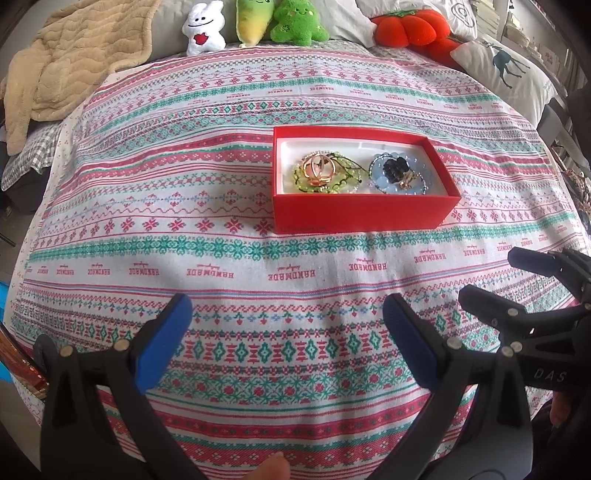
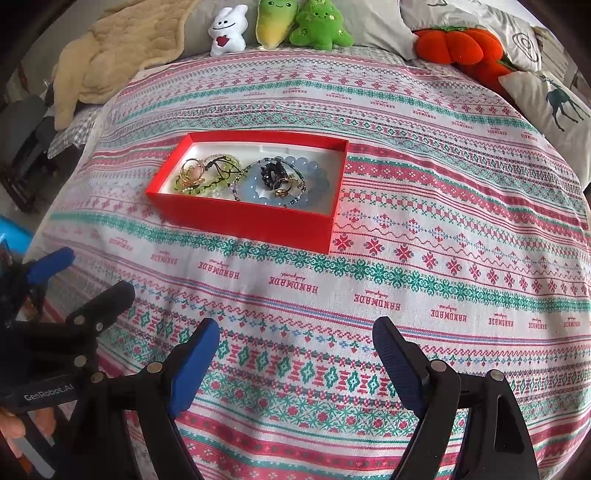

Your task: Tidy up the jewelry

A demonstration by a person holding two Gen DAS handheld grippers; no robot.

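A red open box (image 1: 362,216) (image 2: 251,223) with a white lining sits on the patterned cloth ahead of both grippers. Inside lie a green bead bracelet (image 1: 343,181) (image 2: 218,184) with gold rings on it, and a pale blue bead bracelet (image 1: 384,179) (image 2: 314,170) with a dark piece and small rings on top. My left gripper (image 1: 287,306) (image 2: 96,273) hovers open over bare cloth, short of the box. Beside it on the right, my right gripper (image 2: 295,328) (image 1: 489,273) is open too, with nothing between its blue pads.
The cloth (image 1: 221,258) covers a bed. Plush toys (image 1: 255,22) line the far edge, with an orange plush (image 2: 454,44) and pillows (image 2: 554,103) at the far right. A beige blanket (image 1: 74,59) lies at the far left. A person's fingertip (image 1: 269,465) shows below.
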